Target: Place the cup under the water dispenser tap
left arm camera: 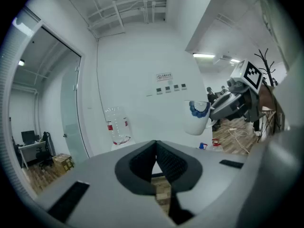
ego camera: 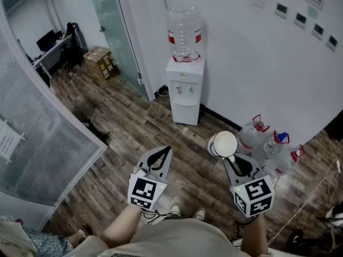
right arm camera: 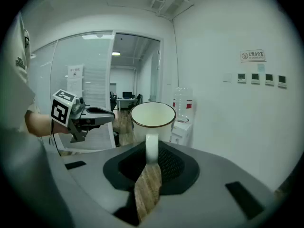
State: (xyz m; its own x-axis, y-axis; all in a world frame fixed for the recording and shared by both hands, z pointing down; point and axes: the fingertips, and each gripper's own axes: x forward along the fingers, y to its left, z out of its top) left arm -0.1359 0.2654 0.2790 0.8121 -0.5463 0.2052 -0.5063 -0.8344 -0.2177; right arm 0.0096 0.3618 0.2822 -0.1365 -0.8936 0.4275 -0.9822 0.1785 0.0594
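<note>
A white water dispenser (ego camera: 185, 92) with a clear bottle (ego camera: 184, 32) on top stands against the wall, well ahead of me; its taps (ego camera: 184, 88) face me. It also shows in the left gripper view (left arm camera: 117, 127) and in the right gripper view (right arm camera: 181, 127). My right gripper (ego camera: 231, 158) (right arm camera: 152, 152) is shut on the handle of a white cup (ego camera: 223, 143) (right arm camera: 153, 120), held upright in the air over the wooden floor. The cup (left arm camera: 198, 118) has a blue mark on its side. My left gripper (ego camera: 166, 151) (left arm camera: 156, 145) is shut with nothing in it, level with the right one.
Several big water bottles (ego camera: 268, 143) stand on the floor at the right by the wall. A glass door (ego camera: 115, 31) and a blind-covered partition (ego camera: 43, 138) close off the left. Cardboard boxes (ego camera: 101, 62) sit far left. Cables (ego camera: 316, 197) lie at the right.
</note>
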